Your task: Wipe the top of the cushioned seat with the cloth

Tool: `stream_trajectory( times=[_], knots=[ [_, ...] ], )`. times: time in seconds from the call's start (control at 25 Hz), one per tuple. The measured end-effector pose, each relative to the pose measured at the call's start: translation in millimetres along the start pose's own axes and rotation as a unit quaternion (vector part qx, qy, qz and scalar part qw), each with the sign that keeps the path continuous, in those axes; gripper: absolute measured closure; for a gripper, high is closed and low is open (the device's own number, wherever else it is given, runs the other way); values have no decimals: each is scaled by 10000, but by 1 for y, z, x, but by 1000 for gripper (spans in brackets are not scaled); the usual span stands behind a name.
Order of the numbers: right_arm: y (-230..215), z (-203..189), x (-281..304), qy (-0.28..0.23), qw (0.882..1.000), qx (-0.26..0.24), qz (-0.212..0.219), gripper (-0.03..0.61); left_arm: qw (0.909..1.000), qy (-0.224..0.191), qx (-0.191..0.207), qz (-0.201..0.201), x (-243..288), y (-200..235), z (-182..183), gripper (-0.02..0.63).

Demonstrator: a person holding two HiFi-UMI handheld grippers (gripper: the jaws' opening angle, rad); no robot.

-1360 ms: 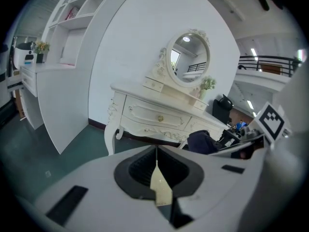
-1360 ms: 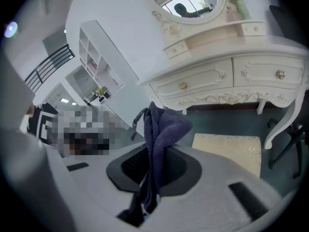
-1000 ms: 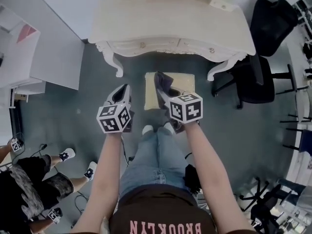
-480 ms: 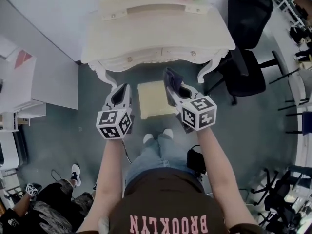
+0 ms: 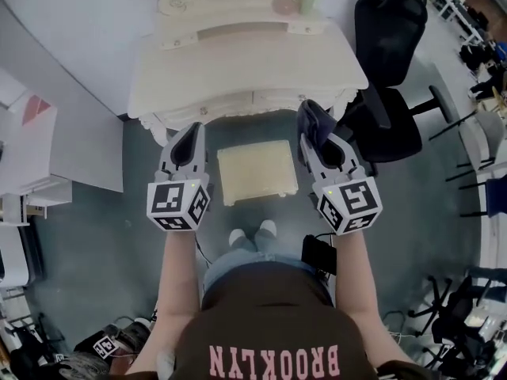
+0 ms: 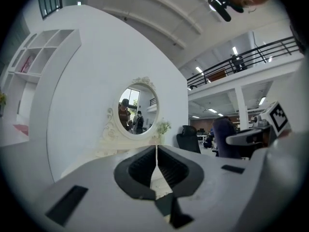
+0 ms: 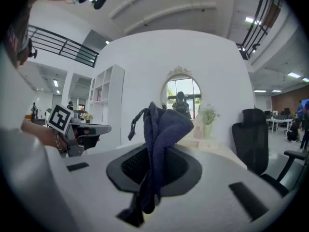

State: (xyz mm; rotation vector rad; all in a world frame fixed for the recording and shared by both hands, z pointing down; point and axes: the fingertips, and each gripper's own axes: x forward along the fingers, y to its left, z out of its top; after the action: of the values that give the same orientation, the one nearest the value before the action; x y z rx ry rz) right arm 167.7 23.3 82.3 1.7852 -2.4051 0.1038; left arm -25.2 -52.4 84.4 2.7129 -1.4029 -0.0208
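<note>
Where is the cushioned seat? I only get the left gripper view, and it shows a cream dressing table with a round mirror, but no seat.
Observer: The head view has it. The square cream cushioned seat stands on the grey floor, right in front of the dressing table.
Visitor: Is the cloth lying on it?
Observer: No. The dark blue cloth is clamped in the jaws of the right gripper, held to the seat's right and not touching it.
Visitor: Anything else on the cushion?
Observer: Nothing. Its top is bare, and the person's white shoes stand just short of its near edge.
</note>
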Motion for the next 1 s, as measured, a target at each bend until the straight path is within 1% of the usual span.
stream_trajectory(
  times=[0.16, 0.28, 0.4, 0.72, 1.0],
  knots=[
    [-12, 33, -17, -534, 9979, -169, -320, 540, 9989, -313, 338, -84, 0, -10, 27, 604],
    [-19, 42, -26, -766, 9951, -288, -549, 540, 9979, -481, 411, -161, 0, -16, 39, 604],
    [-25, 45, -30, -887, 9929, -340, -717, 541, 9969, -595, 464, -220, 2, -22, 47, 604],
    [-30, 46, -34, -1012, 9914, -324, -762, 540, 9953, -695, 575, -345, 7, -34, 56, 604],
    [-29, 47, -34, -1010, 9917, -383, -702, 541, 9947, -750, 626, -335, 8, -34, 64, 604]
  ],
)
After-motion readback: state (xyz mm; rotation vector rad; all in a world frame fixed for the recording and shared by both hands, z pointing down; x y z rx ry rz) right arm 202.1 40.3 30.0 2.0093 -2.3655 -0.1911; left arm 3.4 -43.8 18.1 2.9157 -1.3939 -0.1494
